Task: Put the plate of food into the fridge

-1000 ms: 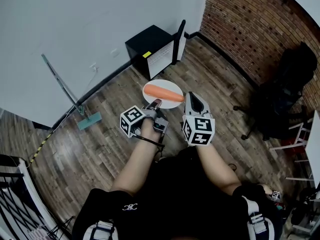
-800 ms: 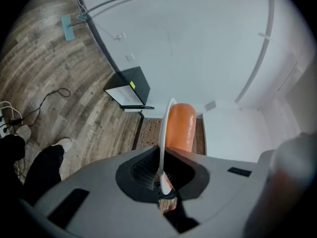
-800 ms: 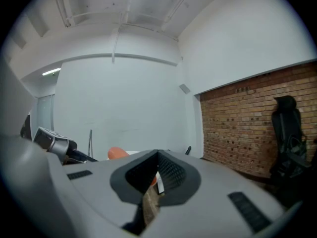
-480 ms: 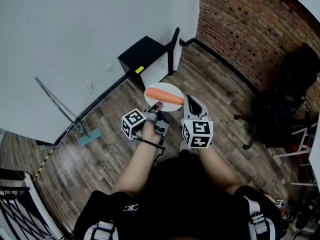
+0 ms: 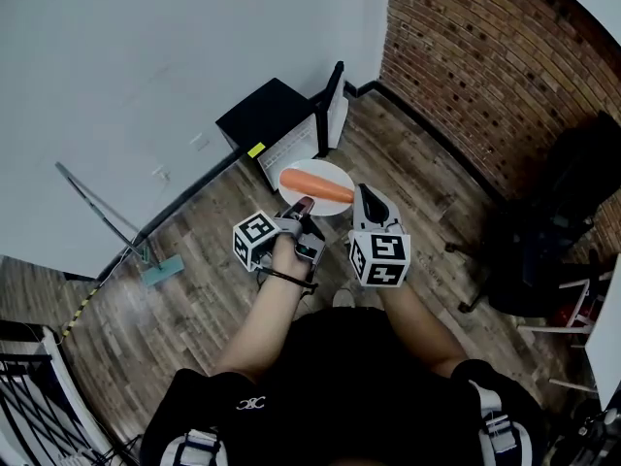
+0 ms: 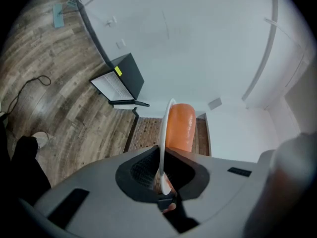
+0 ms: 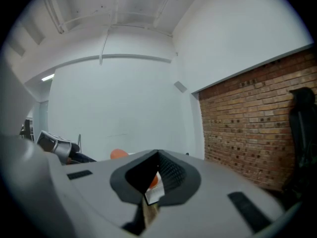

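A white plate with an orange carrot on it hangs level above the wooden floor, in front of my body. My left gripper is shut on its near left rim and my right gripper on its near right rim. In the left gripper view the plate runs edge-on into the jaws, with the carrot beside it. The right gripper view shows a bit of white rim pinched between the jaws. The small black fridge stands against the white wall ahead, its door swung open.
A brick wall closes the right side, with a black office chair before it. A long-handled floor wiper leans at the wall on the left. A black railing stands at the bottom left.
The fridge has come closer and drifted down-left in the head view, and the wiper has slid left. Both grippers have travelled with the plate held the same way.
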`<action>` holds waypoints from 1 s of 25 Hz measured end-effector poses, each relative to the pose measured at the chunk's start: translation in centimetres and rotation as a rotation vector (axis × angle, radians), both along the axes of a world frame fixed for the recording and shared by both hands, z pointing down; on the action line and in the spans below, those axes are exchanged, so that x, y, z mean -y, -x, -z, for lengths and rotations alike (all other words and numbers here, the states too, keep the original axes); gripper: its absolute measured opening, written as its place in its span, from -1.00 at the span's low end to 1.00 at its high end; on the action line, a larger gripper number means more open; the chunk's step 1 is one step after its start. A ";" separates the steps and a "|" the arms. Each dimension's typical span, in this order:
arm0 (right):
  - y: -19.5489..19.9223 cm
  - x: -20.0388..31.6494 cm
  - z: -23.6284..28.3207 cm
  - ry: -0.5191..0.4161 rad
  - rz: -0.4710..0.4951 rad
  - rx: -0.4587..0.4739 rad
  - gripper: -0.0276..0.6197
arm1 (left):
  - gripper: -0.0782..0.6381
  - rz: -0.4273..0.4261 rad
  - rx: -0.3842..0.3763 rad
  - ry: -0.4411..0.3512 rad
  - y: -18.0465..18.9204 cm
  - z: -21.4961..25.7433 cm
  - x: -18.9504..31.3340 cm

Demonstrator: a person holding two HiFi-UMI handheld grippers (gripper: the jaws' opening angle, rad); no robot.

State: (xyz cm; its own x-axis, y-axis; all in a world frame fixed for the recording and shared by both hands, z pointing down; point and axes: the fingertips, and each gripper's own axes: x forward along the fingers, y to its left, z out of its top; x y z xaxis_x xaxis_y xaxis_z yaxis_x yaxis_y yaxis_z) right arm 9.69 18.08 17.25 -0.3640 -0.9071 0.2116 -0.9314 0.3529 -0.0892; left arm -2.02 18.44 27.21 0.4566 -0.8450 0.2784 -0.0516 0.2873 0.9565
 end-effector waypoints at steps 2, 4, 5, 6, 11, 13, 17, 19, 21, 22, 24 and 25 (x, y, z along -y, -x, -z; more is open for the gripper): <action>-0.3 1.0 -0.3 0.002 0.019 0.002 -0.87 | -0.72 0.021 -0.001 0.007 -0.2 -0.4 0.6; -0.6 2.1 -0.4 0.004 0.029 0.010 -0.87 | -0.72 0.034 0.007 0.008 -0.2 -0.6 1.3; -0.7 2.6 -0.4 0.004 0.033 0.014 -0.87 | -0.72 0.039 0.011 0.008 -0.2 -0.7 1.6; -0.7 3.1 -0.4 0.003 0.038 0.014 -0.87 | -0.72 0.046 0.012 0.008 0.0 -0.8 2.0; -0.4 4.6 -0.9 0.009 0.065 0.005 -0.87 | -0.72 0.078 0.010 0.021 0.6 -1.3 3.4; -0.3 5.5 -0.9 0.004 0.065 0.002 -0.87 | -0.72 0.076 0.013 0.018 0.8 -1.4 4.4; 0.4 7.9 -1.2 -0.006 0.062 -0.002 -0.88 | -0.72 0.072 0.005 0.014 1.4 -2.3 6.9; 0.8 9.5 -1.3 -0.009 0.060 -0.004 -0.87 | -0.72 0.066 0.004 0.007 1.8 -2.5 8.5; 1.3 11.4 -1.4 -0.013 0.058 -0.012 -0.87 | -0.72 0.061 0.000 -0.002 2.2 -2.6 10.5; 1.7 12.3 -1.5 -0.016 0.057 -0.017 -0.87 | -0.72 0.059 -0.003 -0.005 2.6 -2.6 11.7; 2.4 14.3 -1.4 -0.017 0.056 -0.024 -0.87 | -0.72 0.056 -0.010 -0.009 3.3 -2.5 14.0; 2.9 15.4 -1.3 -0.016 0.056 -0.024 -0.88 | -0.72 0.057 -0.016 -0.012 3.7 -2.3 15.1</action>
State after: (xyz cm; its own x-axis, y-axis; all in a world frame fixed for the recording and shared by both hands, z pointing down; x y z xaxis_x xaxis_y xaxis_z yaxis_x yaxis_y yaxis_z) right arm 6.84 2.70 18.52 -0.4094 -0.8887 0.2064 -0.9119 0.4060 -0.0607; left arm -5.70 3.29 29.54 0.4116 -0.8732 0.2612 -0.0202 0.2777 0.9604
